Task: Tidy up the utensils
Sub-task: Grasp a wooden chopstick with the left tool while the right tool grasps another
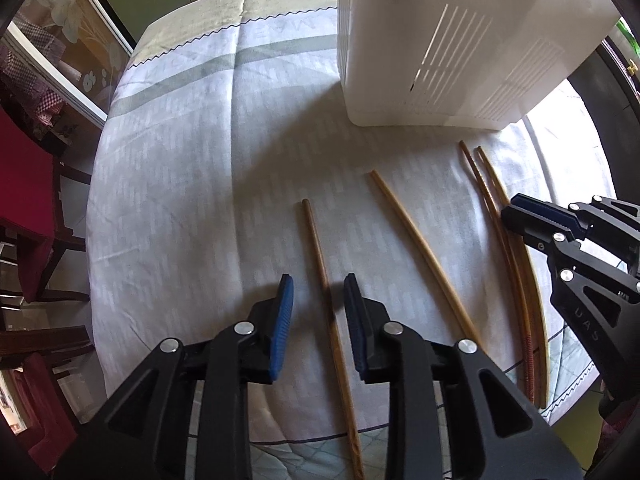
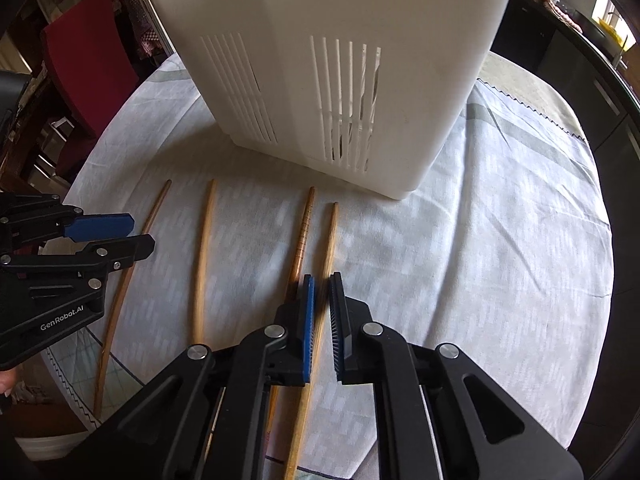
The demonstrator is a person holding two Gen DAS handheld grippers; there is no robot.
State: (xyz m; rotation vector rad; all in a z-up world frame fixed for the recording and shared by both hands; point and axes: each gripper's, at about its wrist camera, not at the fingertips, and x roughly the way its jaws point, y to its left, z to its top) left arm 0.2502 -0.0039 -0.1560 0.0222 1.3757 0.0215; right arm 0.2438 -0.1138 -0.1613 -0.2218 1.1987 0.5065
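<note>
Several wooden chopsticks lie side by side on the white tablecloth in front of a white slotted utensil holder (image 1: 440, 40), which also shows in the right wrist view (image 2: 320, 60). My left gripper (image 1: 318, 286) is open, its jaws on either side of the leftmost chopstick (image 1: 320, 256), just above it. My right gripper (image 2: 322, 284) is narrowly open around the rightmost chopstick (image 2: 330, 240), with a ridged darker chopstick (image 2: 302, 236) right beside its left finger. The right gripper (image 1: 516, 210) appears in the left wrist view over the right pair. The left gripper (image 2: 136, 232) appears at the left of the right wrist view.
A pale chopstick (image 1: 416, 240) lies between the two grippers. The round table's edge (image 1: 96, 208) drops off at left toward red-cushioned chairs (image 1: 24, 184). Dark cabinets (image 2: 592, 80) stand beyond the table at right.
</note>
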